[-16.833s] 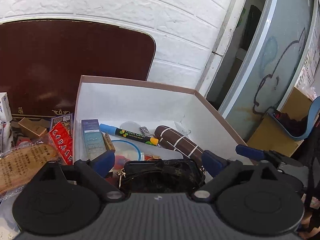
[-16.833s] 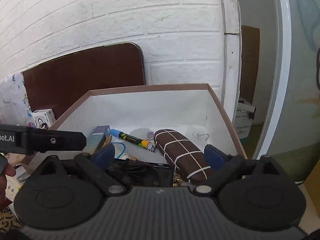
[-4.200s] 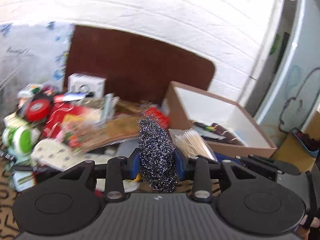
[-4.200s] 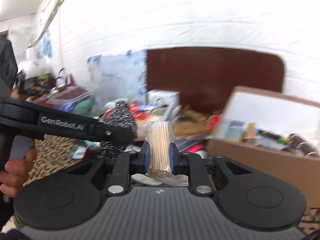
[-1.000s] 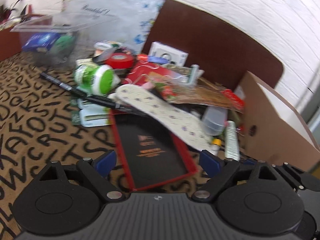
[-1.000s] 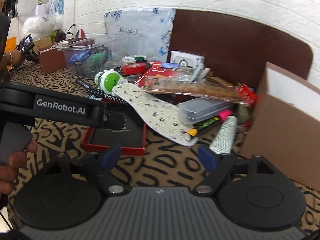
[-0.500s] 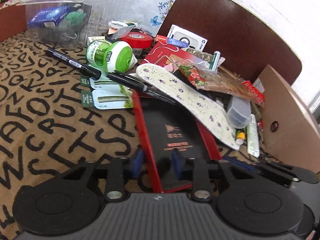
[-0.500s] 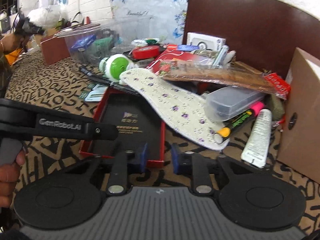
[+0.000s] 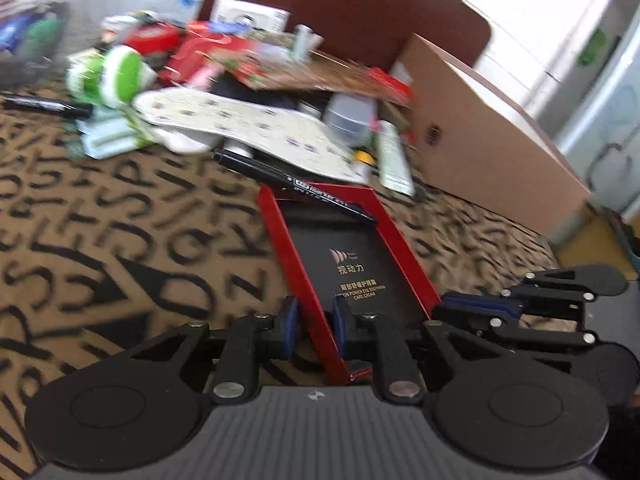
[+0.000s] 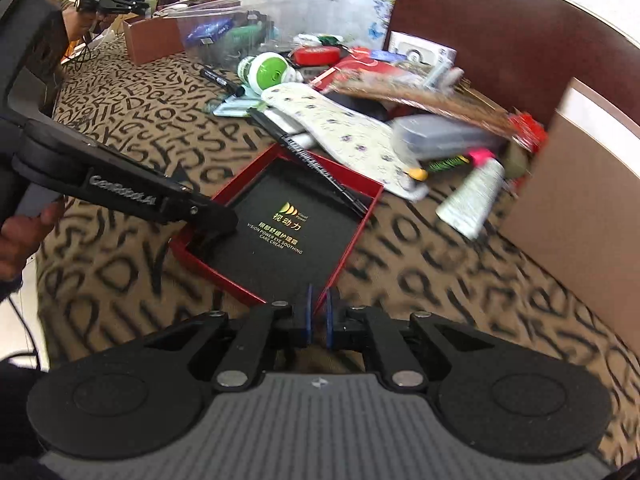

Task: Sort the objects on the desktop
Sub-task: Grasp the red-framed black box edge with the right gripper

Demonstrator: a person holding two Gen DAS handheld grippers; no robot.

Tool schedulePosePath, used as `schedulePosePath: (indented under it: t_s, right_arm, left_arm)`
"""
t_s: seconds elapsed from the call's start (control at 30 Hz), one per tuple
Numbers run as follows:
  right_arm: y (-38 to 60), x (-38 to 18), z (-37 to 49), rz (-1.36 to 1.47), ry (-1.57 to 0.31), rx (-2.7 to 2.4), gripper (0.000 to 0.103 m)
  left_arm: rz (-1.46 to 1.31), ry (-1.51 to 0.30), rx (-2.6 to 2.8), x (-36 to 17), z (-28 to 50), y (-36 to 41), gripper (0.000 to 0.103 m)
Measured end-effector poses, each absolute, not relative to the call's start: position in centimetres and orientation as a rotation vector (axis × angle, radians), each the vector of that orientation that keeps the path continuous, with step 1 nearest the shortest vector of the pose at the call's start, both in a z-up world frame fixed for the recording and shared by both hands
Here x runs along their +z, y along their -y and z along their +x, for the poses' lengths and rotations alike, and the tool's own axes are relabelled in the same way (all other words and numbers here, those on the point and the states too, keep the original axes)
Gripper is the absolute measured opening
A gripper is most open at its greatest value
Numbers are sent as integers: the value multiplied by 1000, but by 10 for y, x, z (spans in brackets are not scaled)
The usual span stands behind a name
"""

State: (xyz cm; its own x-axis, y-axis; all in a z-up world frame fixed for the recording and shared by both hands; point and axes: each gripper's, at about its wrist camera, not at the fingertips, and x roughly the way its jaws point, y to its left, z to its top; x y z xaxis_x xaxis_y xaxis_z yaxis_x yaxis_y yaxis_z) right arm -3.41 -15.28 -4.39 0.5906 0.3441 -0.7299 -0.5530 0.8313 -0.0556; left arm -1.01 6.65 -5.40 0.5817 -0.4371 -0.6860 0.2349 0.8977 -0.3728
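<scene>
A shallow red box with a black printed inside (image 9: 352, 264) (image 10: 276, 232) lies on the letter-patterned cloth, near the pile. My left gripper (image 9: 315, 312) is shut on the box's left wall; in the right wrist view its tip (image 10: 212, 236) reaches over that wall. My right gripper (image 10: 318, 304) has its jaws closing on the thin red wall at the near right corner, the wall pinched between the pads; its blue pads (image 9: 476, 306) also show in the left wrist view. A black marker (image 9: 296, 188) (image 10: 316, 164) lies across the box's far end.
Behind the box sits a heap: a flowered insole (image 10: 340, 120), a white tube (image 10: 472, 196), a green-and-white round container (image 10: 268, 70), packets. A cardboard box (image 9: 480, 128) (image 10: 580, 200) stands at the right, a brown board (image 10: 500, 40) against the wall. A hand (image 10: 16, 236) holds the left gripper.
Both grippers went from wide open to shut on the red box's walls. The box has slid toward me, out from under the insole, and the marker now rests across it.
</scene>
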Motion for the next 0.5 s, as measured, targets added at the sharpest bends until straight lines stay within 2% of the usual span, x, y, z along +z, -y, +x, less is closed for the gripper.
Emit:
schedulePosePath:
  t_s: [0.07, 0.13, 0.2, 0.33, 0.5]
  right_arm:
    - [162, -43, -40, -284, -781, 507, 4]
    - [167, -43, -41, -269, -778, 488, 4]
    - [170, -43, -41, -248, -769, 479, 5]
    - [167, -43, -41, -262, -752, 465, 6]
    - [164, -42, -37, -269, -738, 456, 7]
  left_arm:
    - [-266, -851, -400, -52, -8, -63, 22]
    - [-258, -826, -345, -49, -1, -63, 43]
    - [-270, -792, -279, -46, 7, -65, 57]
    - [-392, -780, -210, -45, 33, -71, 63]
    - [-485, -828, -195, -54, 60, -68, 63]
